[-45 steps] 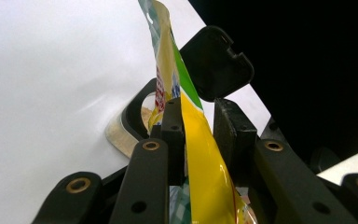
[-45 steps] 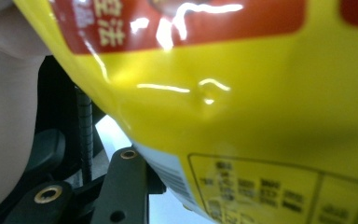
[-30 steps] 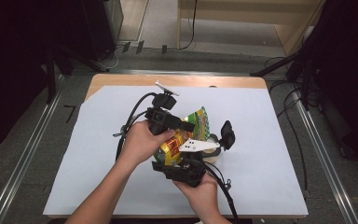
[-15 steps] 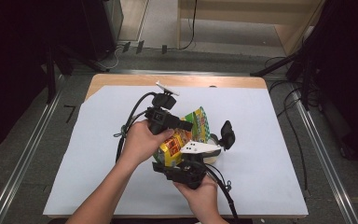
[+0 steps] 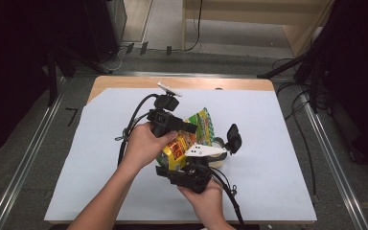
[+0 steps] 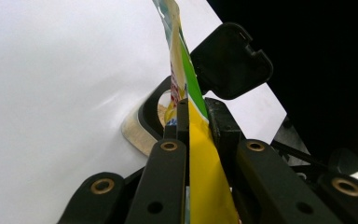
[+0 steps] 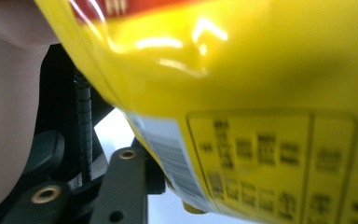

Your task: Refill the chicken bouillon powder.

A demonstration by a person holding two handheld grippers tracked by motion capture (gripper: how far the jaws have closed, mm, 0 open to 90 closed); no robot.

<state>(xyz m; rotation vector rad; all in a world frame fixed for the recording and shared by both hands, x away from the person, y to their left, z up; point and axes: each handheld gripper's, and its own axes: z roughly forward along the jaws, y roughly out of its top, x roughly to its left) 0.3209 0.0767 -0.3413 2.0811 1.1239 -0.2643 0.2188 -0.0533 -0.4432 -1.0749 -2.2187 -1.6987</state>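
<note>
At table centre: left tool (image 5: 191, 128) clamped on top seam of yellow snack bag (image 5: 184, 143), right tool (image 5: 184, 168) gripping bag's lower body at 6 o'clock. Step: tearing open, apparently. Next: steady opposite pull.

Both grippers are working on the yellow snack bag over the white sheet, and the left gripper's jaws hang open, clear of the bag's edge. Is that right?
Not quite. In the left gripper view the left gripper is shut on the yellow snack bag, its flat edge pinched between the jaws. The rest holds: the high view shows both grippers at the bag over the white sheet.
</note>
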